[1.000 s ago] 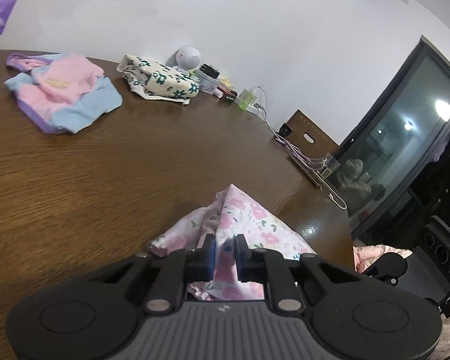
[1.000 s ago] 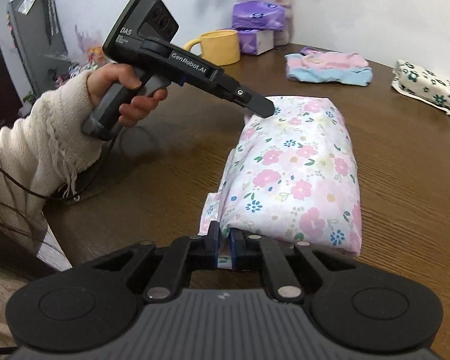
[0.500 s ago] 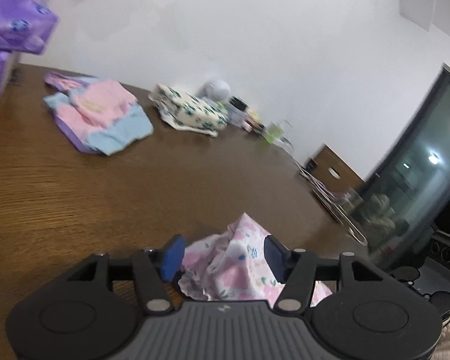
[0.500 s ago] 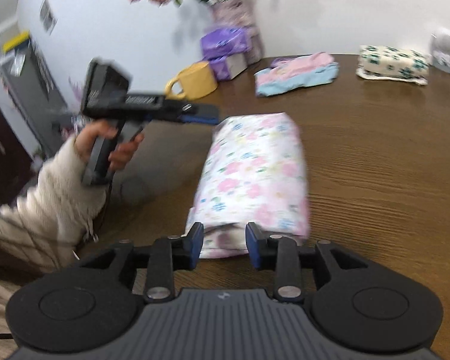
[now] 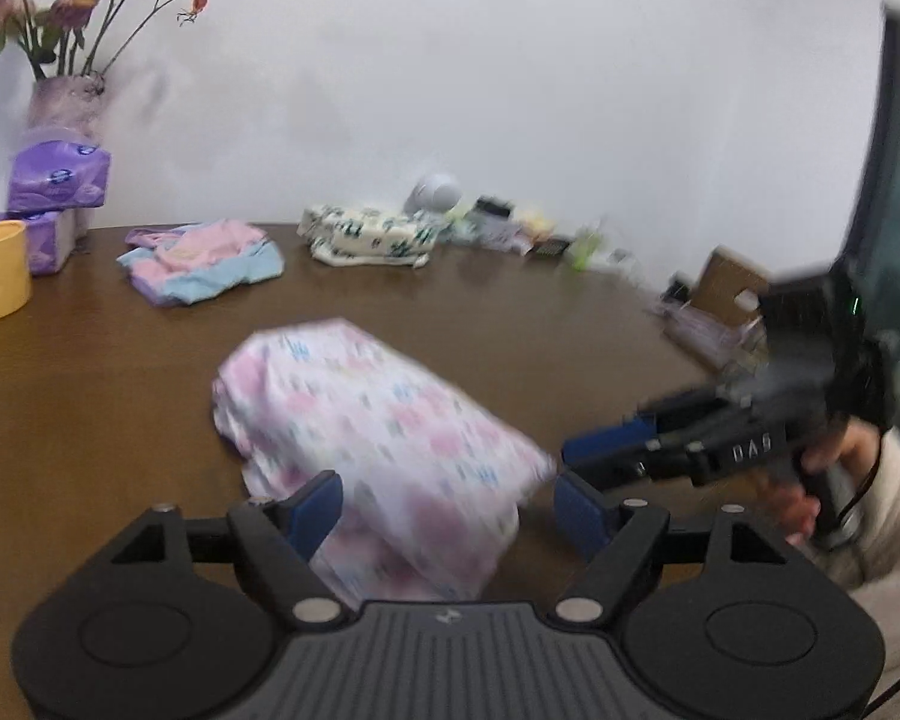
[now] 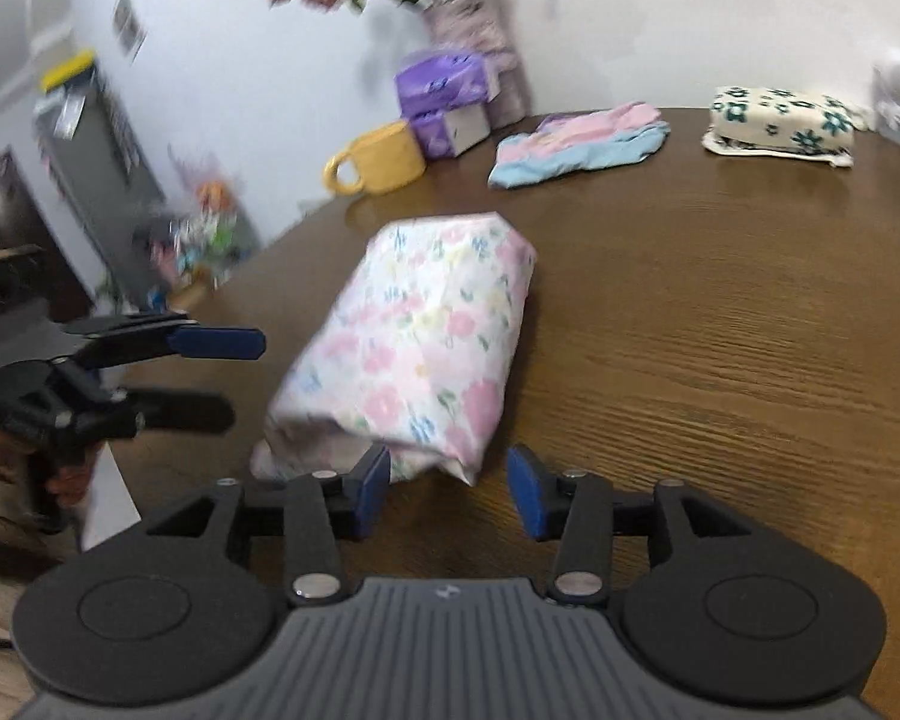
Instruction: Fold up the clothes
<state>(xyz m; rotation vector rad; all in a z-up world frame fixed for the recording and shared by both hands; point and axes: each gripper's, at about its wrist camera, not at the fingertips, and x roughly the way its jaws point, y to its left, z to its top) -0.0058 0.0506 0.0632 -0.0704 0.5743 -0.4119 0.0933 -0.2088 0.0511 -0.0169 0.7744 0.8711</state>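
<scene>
At far left in the right wrist view, the left hand-held gripper [image 6: 234, 375] hangs released beside the folded floral garment [image 6: 420, 336] lying mid-frame on the wooden surface [image 6: 720, 312]. The right hand-held gripper [image 6: 447, 489] gapes released at its near end. Along the top stand a yellow mug [image 6: 378, 159], purple tissue packs [image 6: 444, 102], a pink-and-blue folded garment [image 6: 576, 141] and a green-flowered one [image 6: 780, 126], all well clear.

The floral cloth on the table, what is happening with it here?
A person holds a gripper in each hand. The folded floral garment lies on the brown table. The left gripper and right gripper are both open at its near end, gripping nothing. Two other folded garments lie farther back.
</scene>
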